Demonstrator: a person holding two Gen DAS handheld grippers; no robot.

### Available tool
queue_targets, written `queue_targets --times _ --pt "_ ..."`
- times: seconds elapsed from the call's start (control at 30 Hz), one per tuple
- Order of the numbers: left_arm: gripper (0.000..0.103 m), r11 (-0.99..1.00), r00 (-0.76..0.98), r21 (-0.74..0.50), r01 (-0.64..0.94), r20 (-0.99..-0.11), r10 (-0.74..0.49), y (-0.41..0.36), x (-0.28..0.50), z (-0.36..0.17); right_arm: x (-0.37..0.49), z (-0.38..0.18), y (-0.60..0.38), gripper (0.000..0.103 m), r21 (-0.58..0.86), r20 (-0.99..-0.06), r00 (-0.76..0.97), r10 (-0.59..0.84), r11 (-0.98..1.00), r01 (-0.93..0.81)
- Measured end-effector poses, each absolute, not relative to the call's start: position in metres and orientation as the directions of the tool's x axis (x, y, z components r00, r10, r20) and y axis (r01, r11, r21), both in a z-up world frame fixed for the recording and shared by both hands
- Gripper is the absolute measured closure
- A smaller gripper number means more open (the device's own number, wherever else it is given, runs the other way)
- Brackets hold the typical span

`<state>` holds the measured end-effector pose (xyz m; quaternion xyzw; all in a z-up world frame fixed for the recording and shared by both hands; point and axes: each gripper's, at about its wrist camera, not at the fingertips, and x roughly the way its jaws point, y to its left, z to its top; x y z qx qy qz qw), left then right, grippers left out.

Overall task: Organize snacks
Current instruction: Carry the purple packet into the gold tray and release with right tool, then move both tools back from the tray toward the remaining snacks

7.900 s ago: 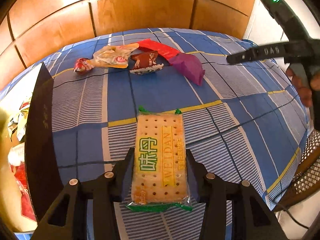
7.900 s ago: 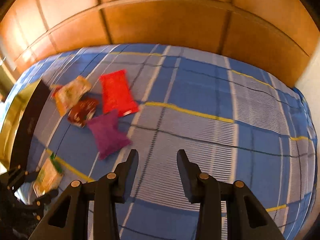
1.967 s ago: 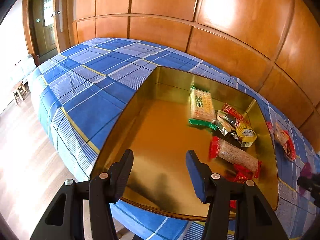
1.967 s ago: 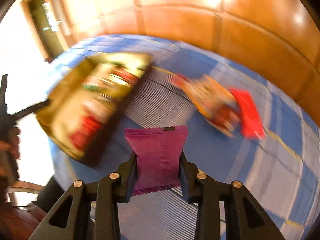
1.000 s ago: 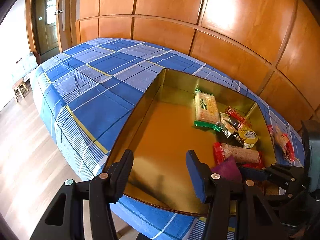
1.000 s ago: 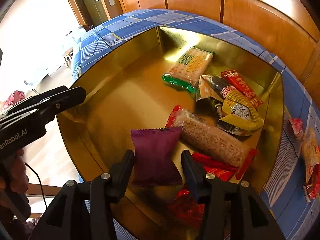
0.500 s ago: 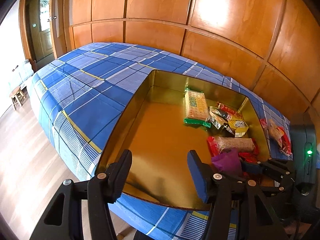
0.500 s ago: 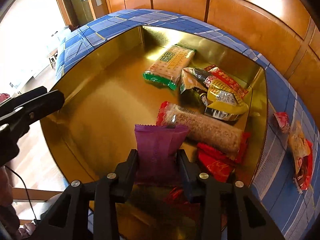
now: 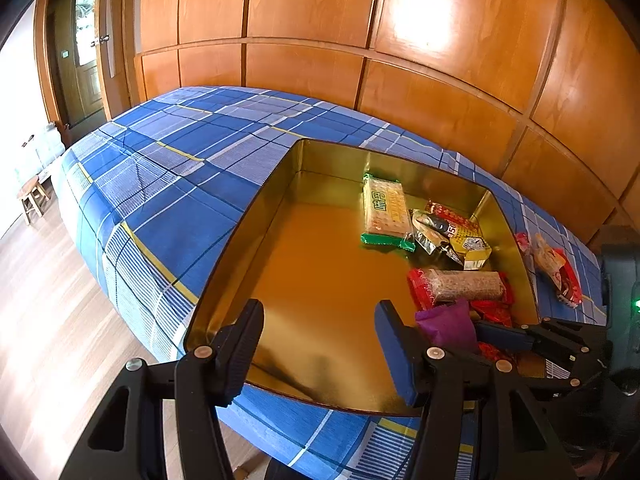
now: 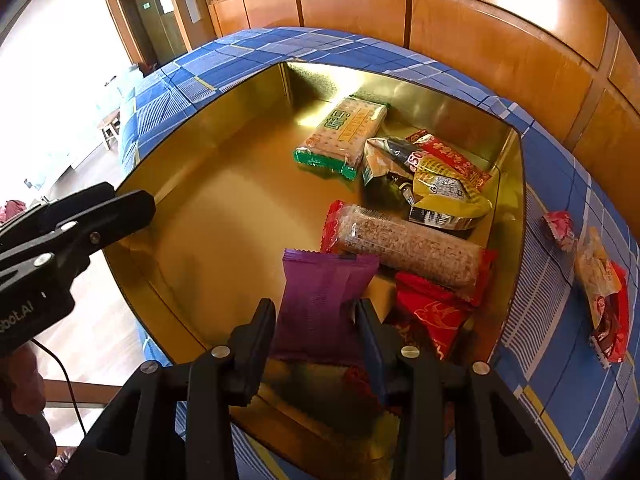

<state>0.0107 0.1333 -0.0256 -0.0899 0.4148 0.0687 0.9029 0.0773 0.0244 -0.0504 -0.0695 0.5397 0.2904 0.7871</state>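
Observation:
A gold tin tray point(image 9: 240, 240) point(image 10: 192, 120) lies on the blue plaid cloth. In it are a green-edged cracker pack point(image 9: 386, 210) point(image 10: 344, 132), a yellow-black packet point(image 10: 436, 188), a seed bar point(image 9: 464, 285) point(image 10: 404, 248) and red packets point(image 10: 432, 312). My right gripper point(image 10: 316, 320) is shut on a purple snack packet point(image 10: 324, 300) point(image 9: 448, 324) over the tray's near right part. My left gripper point(image 9: 320, 336) is open and empty over the tray's near edge; it shows at the left of the right wrist view point(image 10: 84, 212).
Several loose snacks point(image 10: 600, 280) point(image 9: 554, 268) lie on the cloth to the right of the tray. Wood wall panels point(image 9: 400, 40) stand behind the table. A wooden floor point(image 9: 40, 320) and a small stool point(image 9: 34, 196) lie beyond the left edge.
My right gripper has stayed shut on the purple packet and shifted slightly over the tray's near right part. My left gripper has pulled back a little and stays open.

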Motion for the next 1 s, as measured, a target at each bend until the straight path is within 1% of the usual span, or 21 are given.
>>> queue_targets --times 0.33,0.6,0.77,1.0 --pt "0.044 0.979 0.648 -0.094 -0.182 -0.760 0.047 0.128 0.010 -0.024 0.074 -0.027 0.005 0.060 0.225 -0.852 0.316 0.418 0.836 -0.500" --pt "0.044 0.985 0.653 -0.076 -0.158 -0.756 0.046 0.118 0.011 -0.021 0.072 -0.007 -0.034 0.060 0.213 -0.825 0.393 0.406 0.867 -0.451" --pt "0.044 0.988 0.657 -0.063 -0.138 -0.752 0.044 0.110 0.011 -0.018 0.073 0.000 -0.073 0.060 0.174 -0.826 0.436 0.357 0.898 -0.405" --pt "0.044 0.993 0.660 -0.042 -0.108 -0.751 0.040 0.098 0.012 -0.013 0.078 -0.007 -0.142 0.060 0.060 -0.864 0.455 0.215 0.942 -0.332"
